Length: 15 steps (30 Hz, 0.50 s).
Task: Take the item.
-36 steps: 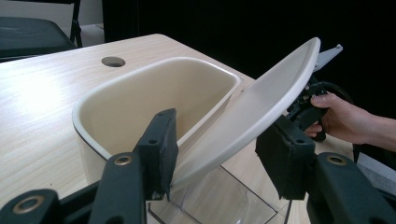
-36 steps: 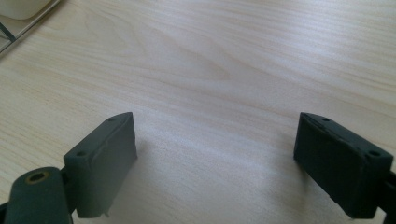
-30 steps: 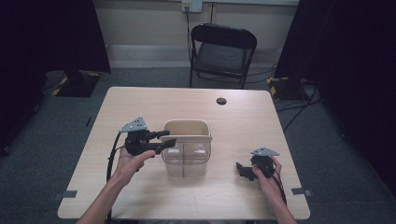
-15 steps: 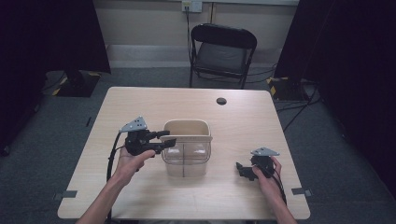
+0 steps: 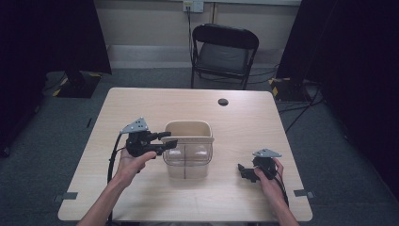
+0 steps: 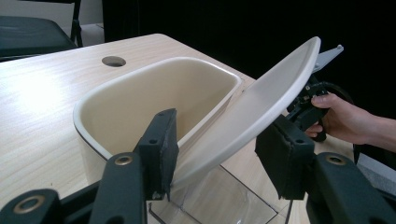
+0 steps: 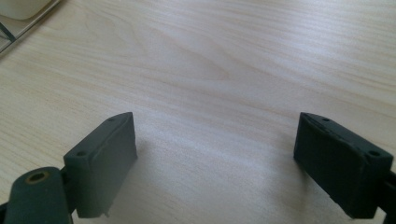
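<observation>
Bin (image 5: 187, 155) sits in the middle of the table (image 5: 141, 108). It has a see-through body and a cream top ring. Its cream lid (image 6: 261, 107) is tipped up on one side, over the open mouth of the bin.

The left gripper (image 5: 167, 140) is at 9 o'clock from the bin. It points at the bin's rim. In the left gripper view the lid goes between its two black pads, and the jaws are closed on it. So the left gripper is holding the lid.

The right gripper (image 5: 243, 172) rests on the table at about 4 o'clock from the bin, well apart from it. Its jaws are wide open and hold nothing. Bare wood is under them.

I think the step is moving the lid on the bin's mouth. I cannot tell if it is coming off or going on.

To do it well, hold the lid tight so it does not slip out. Move it slowly and lift straight. The bin looks light, so it could slide or tip toward 9 o'clock. The free right gripper could come over and steady the bin's wall at 3 o'clock. Keep the lid away from the hole (image 5: 223, 101) at 1 o'clock.
</observation>
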{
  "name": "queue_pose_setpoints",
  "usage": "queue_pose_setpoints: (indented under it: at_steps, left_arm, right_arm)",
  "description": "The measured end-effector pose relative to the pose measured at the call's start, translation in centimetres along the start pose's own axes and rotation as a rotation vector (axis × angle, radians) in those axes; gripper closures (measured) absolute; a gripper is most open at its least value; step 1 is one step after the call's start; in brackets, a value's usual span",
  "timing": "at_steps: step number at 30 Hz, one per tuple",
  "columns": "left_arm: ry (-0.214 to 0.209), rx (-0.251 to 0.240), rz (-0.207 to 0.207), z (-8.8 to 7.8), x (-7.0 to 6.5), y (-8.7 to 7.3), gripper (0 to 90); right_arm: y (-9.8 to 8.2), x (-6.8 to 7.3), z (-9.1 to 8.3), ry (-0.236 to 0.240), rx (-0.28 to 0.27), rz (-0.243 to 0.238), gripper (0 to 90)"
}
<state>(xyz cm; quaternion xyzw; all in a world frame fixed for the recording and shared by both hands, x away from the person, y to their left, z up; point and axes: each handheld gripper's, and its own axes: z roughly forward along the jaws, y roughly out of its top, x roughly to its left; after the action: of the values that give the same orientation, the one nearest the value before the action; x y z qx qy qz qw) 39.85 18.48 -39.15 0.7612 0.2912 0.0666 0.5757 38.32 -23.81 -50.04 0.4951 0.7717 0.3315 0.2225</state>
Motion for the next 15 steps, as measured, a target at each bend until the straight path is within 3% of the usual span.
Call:
queue_pose_setpoints:
  at_steps: [15]
  left_arm:
    - [-0.001,0.001,0.0,0.02,0.01,0.08,49.1]
  right_arm:
    - [0.0,0.0,0.0,0.0,0.0,0.0,12.5]
